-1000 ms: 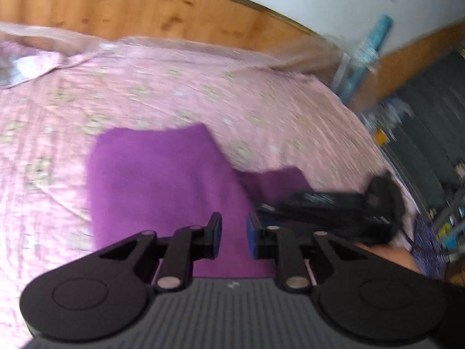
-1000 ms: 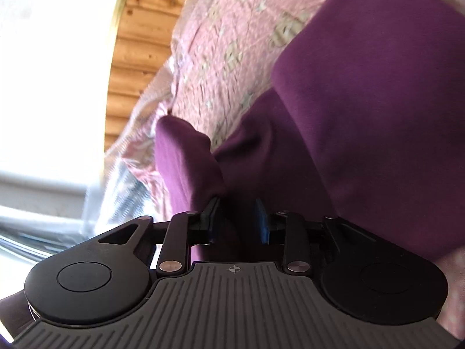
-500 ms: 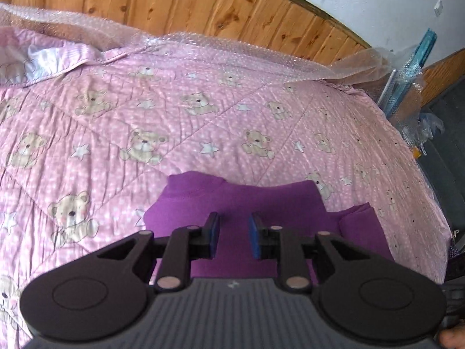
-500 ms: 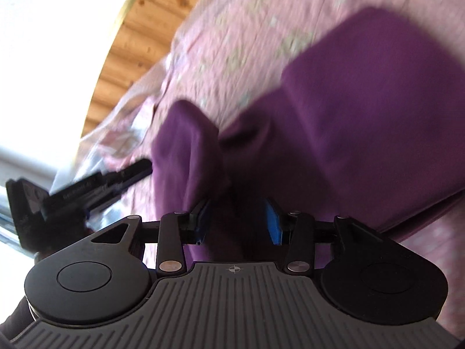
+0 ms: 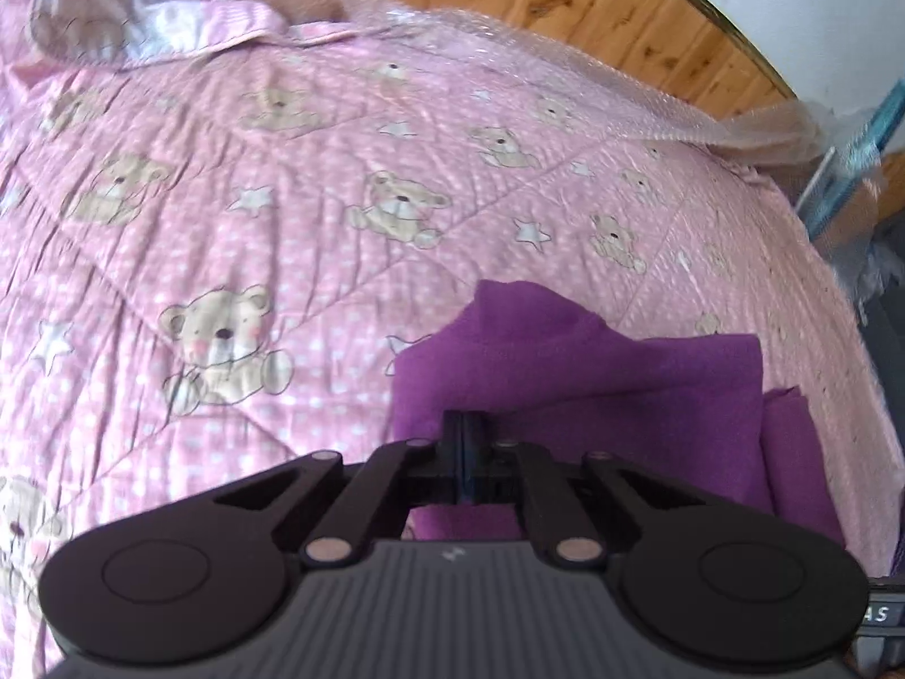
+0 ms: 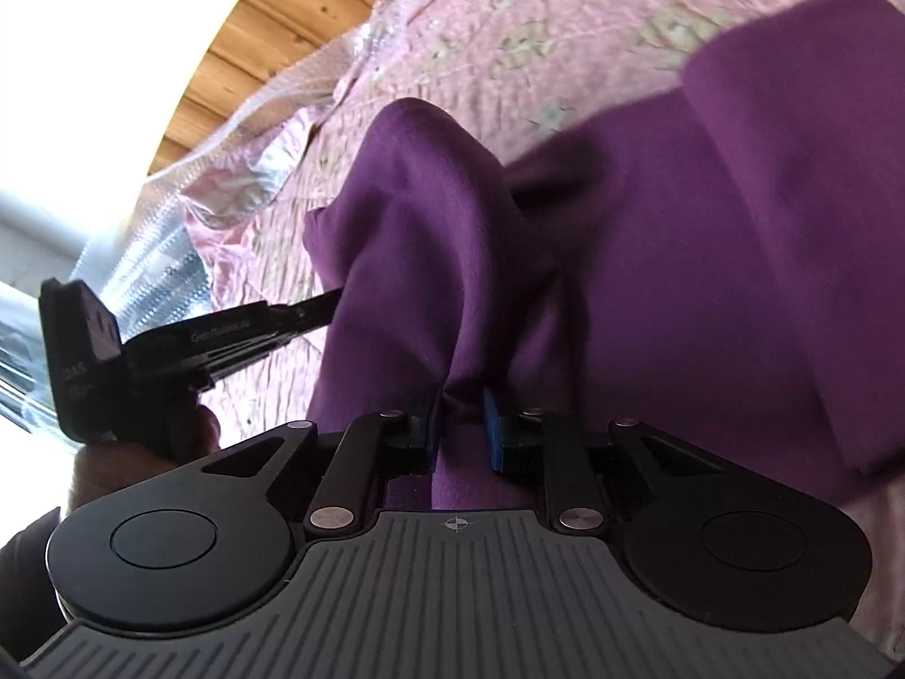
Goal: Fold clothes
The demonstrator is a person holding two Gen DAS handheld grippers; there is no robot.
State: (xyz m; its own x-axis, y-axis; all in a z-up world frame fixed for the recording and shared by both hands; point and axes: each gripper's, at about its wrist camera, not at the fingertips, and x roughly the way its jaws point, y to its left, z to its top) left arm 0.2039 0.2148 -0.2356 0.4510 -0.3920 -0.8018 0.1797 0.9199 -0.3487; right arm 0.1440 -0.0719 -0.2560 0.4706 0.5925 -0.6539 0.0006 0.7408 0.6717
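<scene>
A purple garment lies partly folded on a pink teddy-bear quilt. My left gripper points down at the garment's near left edge, with its jaws pressed together on the cloth. In the right wrist view the same gripper comes in from the left, and its tip meets the edge of a raised fold. My right gripper is closing, and its blue pads pinch a bunched ridge of the purple garment that stands up in front of it.
A wooden headboard runs along the far side, with clear bubble wrap draped along the quilt's edge. A pillow lies at the far left. A hand holds the left gripper. Clutter stands beyond the bed's right edge.
My left gripper has sunk towards the garment's near edge and gone from slightly open to shut. The right gripper's jaws have narrowed on the fold, and the left gripper has come further into its view.
</scene>
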